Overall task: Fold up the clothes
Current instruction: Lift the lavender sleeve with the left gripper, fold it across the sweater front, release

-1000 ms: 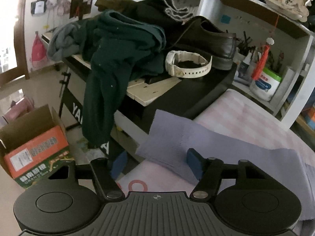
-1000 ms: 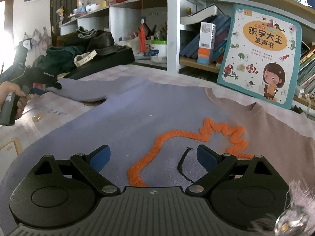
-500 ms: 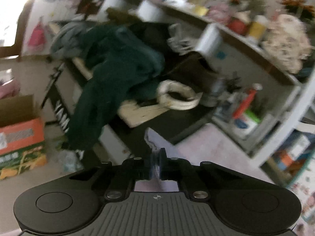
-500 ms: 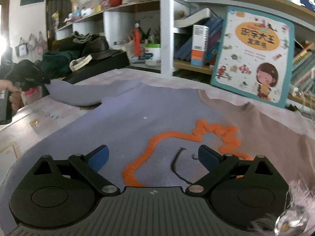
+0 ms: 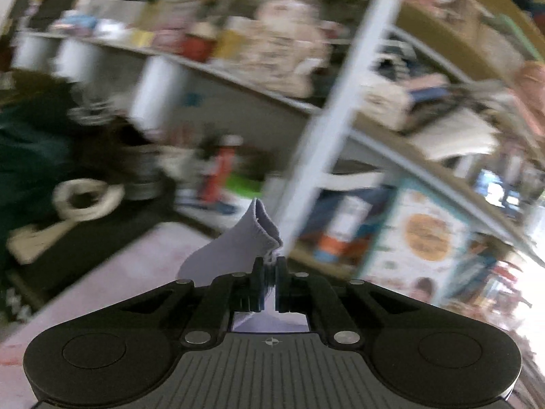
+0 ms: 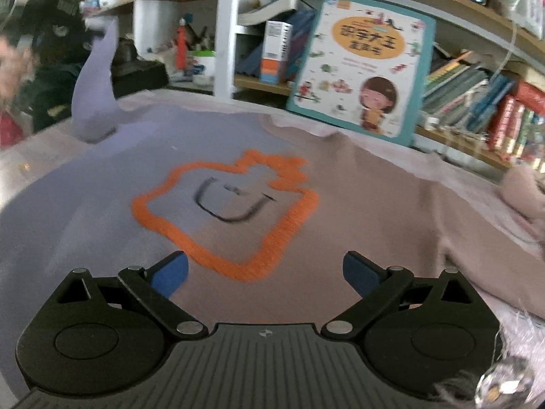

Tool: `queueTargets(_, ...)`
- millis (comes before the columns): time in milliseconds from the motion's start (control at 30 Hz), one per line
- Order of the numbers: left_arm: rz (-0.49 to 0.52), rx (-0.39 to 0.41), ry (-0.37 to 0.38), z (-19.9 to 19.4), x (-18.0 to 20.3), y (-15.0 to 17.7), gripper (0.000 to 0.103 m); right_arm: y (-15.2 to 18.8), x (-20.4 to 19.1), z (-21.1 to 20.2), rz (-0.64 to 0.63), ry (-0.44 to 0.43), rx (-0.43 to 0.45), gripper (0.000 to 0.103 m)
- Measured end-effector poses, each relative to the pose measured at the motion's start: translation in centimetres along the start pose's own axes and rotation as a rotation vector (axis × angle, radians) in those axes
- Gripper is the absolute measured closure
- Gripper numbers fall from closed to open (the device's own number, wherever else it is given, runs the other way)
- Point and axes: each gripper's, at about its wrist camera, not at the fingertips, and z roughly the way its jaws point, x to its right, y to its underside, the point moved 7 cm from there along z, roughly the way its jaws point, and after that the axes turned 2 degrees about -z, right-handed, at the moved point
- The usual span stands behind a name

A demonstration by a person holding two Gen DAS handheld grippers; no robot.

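A lilac and dusty-pink sweater [image 6: 357,204] with an orange outline and a black smile lies flat on the table. Its lilac sleeve [image 6: 97,81] stands lifted at the far left, and its cuff [image 5: 253,235] sticks up between the fingers of my left gripper [image 5: 269,272], which is shut on it. My right gripper [image 6: 265,272] hovers open low over the sweater's front, nothing between its blue pads. The left wrist view is heavily blurred.
A bookshelf [image 6: 477,78] with a children's book [image 6: 364,64] leaning on it runs along the table's far edge. A pink fabric bunch [image 6: 524,191] lies at the right. Dark clothes [image 5: 24,143] and a white band [image 5: 85,197] sit on a black stand at the left.
My left gripper closed on the lilac sleeve cuff, lifted it off the table and swung toward the right. The right gripper rose slightly, bringing the whole orange design into view.
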Motion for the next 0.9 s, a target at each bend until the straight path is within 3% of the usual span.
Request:
queueTargets(233, 0.072, -0.035, 0.223, 2.3, 9.7, 0.6, 0.099, 1.6, 1.3, -0.5, 0.054, 0.011, -0.019, 0.000)
queueTargets(433, 0.073, -0.095, 0.353, 4.2, 15.3, 2.8, 0.099, 1.6, 1.8, -0.3, 0.094, -0.023, -0.035, 0.000)
queueTargets(667, 0.066, -0.171, 0.425, 5.9, 19.2, 6.1, 0.099, 1.6, 1.9, -0.2, 0.112, -0.038, -0.040, 0.000)
queueTargets(900, 0.015, -0.307, 0.452, 8.7, 20.2, 10.1, 0.099, 1.6, 2.0, -0.3, 0.116, -0.043, -0.040, 0.000)
